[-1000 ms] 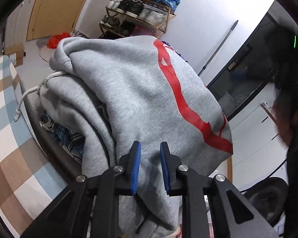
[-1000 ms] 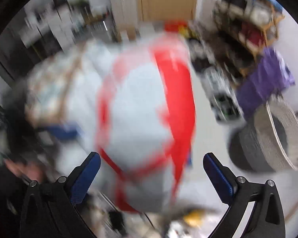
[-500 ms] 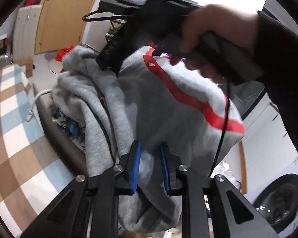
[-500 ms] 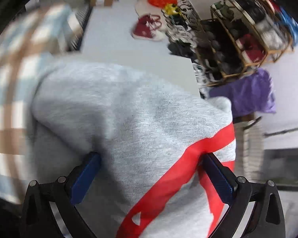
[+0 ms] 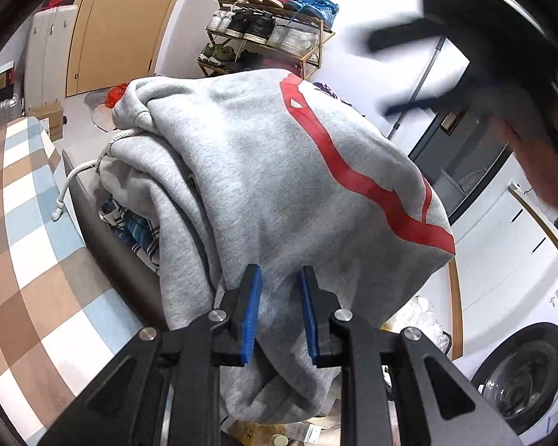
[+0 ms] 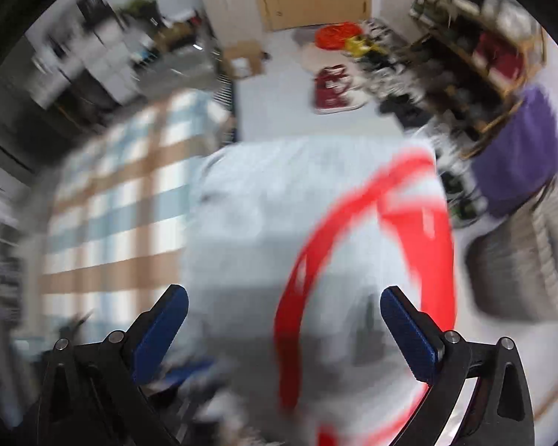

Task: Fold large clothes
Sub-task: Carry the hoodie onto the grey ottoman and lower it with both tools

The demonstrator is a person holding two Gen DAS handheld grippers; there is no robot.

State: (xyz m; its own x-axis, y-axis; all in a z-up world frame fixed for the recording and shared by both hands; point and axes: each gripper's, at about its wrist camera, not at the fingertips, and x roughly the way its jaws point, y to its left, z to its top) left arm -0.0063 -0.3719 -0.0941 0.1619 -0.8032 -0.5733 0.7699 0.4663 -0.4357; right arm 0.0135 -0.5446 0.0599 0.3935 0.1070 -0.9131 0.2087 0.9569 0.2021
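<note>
I see the grey hoodie (image 5: 264, 171) folded into a thick bundle with a red stripe across it and a white drawstring (image 5: 78, 174) trailing out, draped over a dark edge beside the checked cloth (image 5: 22, 223). My left gripper (image 5: 279, 308) is clamped narrowly on a fold at its near hem. My right gripper (image 6: 284, 338) hangs spread wide above the hoodie, gripping nothing. No writing is legible.

Both grippers: black arms w/ silver screws, blue pads — left gripper (image 5: 278, 310), right gripper (image 6: 283, 334).
</note>
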